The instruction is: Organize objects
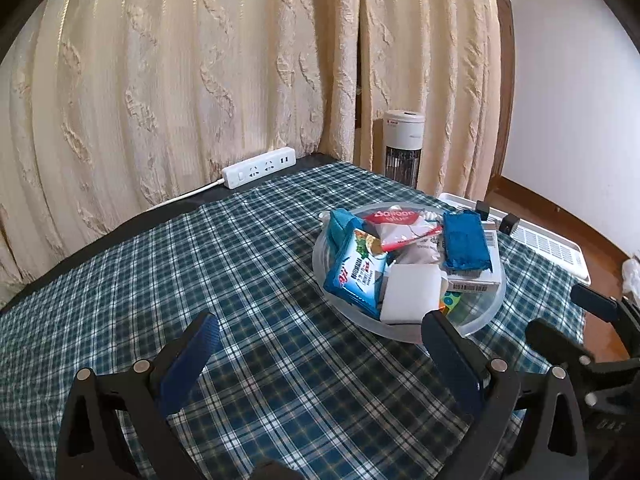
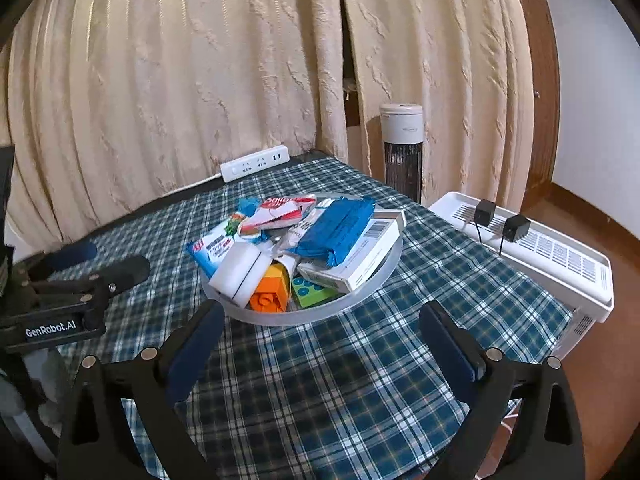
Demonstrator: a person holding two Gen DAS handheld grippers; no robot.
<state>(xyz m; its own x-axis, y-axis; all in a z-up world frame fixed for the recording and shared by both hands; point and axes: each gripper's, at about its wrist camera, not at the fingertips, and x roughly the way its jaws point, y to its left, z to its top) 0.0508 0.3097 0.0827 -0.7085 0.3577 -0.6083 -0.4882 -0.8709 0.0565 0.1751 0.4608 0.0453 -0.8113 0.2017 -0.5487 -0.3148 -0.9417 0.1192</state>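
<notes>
Both grippers gape wide, empty: left gripper [image 1: 320,332], right gripper [image 2: 320,320]. One clear bowl [image 2: 384,276] sits just ahead of the right gripper, ahead-right of the left: one orange block [image 2: 272,292], one white sponge [image 2: 236,272], one blue packet [image 2: 340,228], one white box [image 2: 360,260].

Soft, even daylight, filtered through the cream curtains [image 1: 200,80]; room moderately bright. Shadows faint, only a dim patch on the checked cloth [image 2: 320,380] below the fingers [image 2: 196,344]. No glare. Strong fisheye bending; corners fall to black. Centre sharp, packet lettering slightly soft, edges smeared.
</notes>
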